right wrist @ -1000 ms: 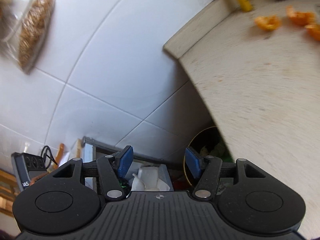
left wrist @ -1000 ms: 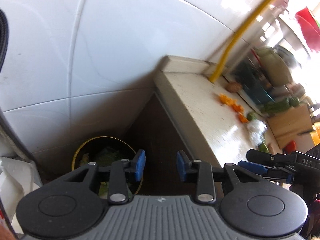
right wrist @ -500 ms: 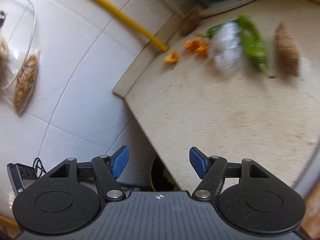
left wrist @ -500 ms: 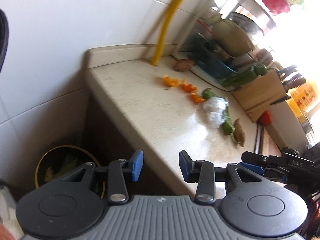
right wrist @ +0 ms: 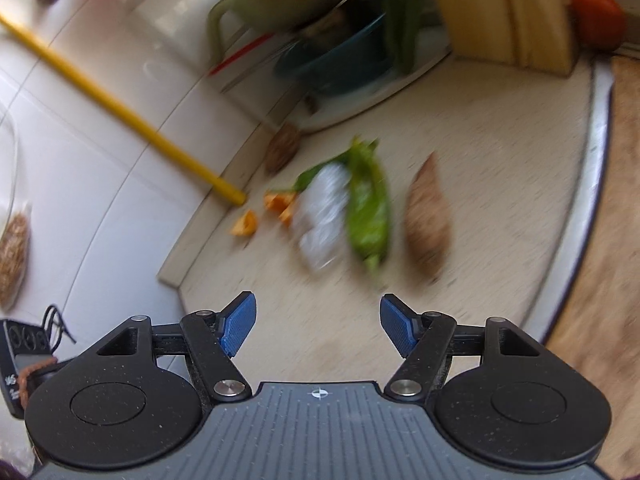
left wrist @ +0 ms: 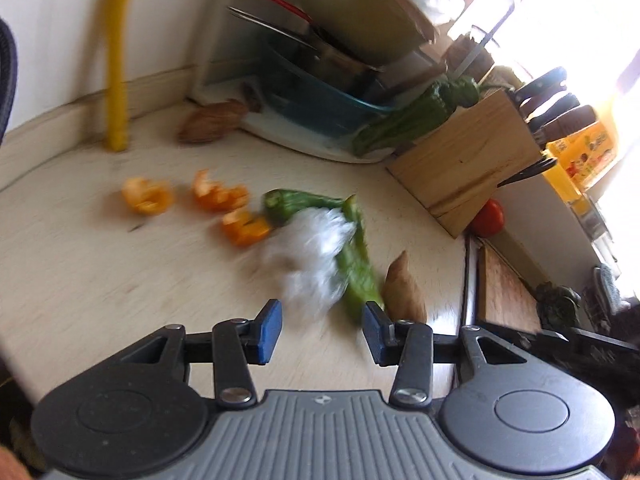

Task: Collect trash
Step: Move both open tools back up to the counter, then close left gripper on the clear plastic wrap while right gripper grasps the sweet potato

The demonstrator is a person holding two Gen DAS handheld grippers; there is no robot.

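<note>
Blur covered most of both views, so fine detail on the desk (left wrist: 80, 280) could not be read. My left claw (left wrist: 322, 330) stood part-way open, its jaws having just been widening, with nothing between the pads. My right claw (right wrist: 318, 330) stood wide, also empty, its jaws having widened a moment before. Both hung above the desk without touching anything.

The trash lay on the desk ahead of both claws: three orange peel pieces (left wrist: 218, 196) near the yellow pipe (left wrist: 116, 60), and a white crumpled object (left wrist: 312, 256) whose material could not be determined. It lay against two green peppers (left wrist: 356, 268); whether it covered part of them was unclear. A brown root-like item (left wrist: 404, 288) lay just beside the peppers, its type indistinct. A second brown lump (left wrist: 212, 120) sat near the dish rack (left wrist: 320, 92), whose contents were smeared. The knife block (left wrist: 464, 160) partly hid a red tomato (left wrist: 488, 218).
</note>
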